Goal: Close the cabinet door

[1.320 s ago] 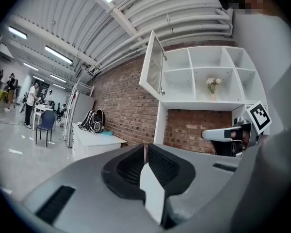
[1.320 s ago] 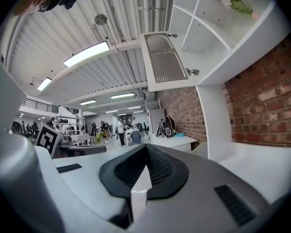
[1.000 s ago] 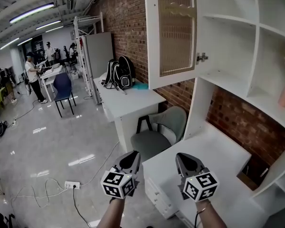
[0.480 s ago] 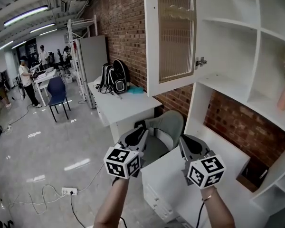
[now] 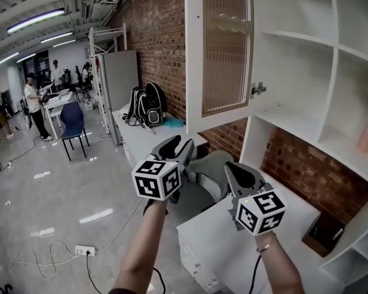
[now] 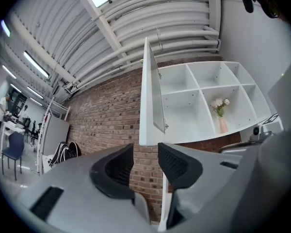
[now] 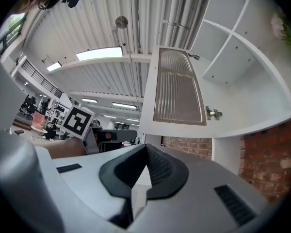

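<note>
Cabinet door: we see the cabinet door at the upper middle of the head view. It is swung wide open, a white frame around a ribbed pane, standing out from the cabinet.
Hinge: a metal hinge sits on the cabinet's edge, just right of the door's lower part.
Left gripper: the left gripper is at the lower middle of the head view, below the door and apart from it, touching nothing.
Left jaws: in the left gripper view we find that the jaws have just been opening and now stand wide. Nothing is between them. Through the gap we see only the far brick wall, and the door rises edge-on above it.
Right gripper: the right gripper is lower and to the right, above the white desk.
Right jaws: in the right gripper view the pads meet at their tips and hold nothing. The door's pane fills the frame's middle above them.
Shelves: a pink vase stands at the right edge.
Below: a grey chair sits between the grippers in the head view, and a black backpack lies on the far desk to the left.
</note>
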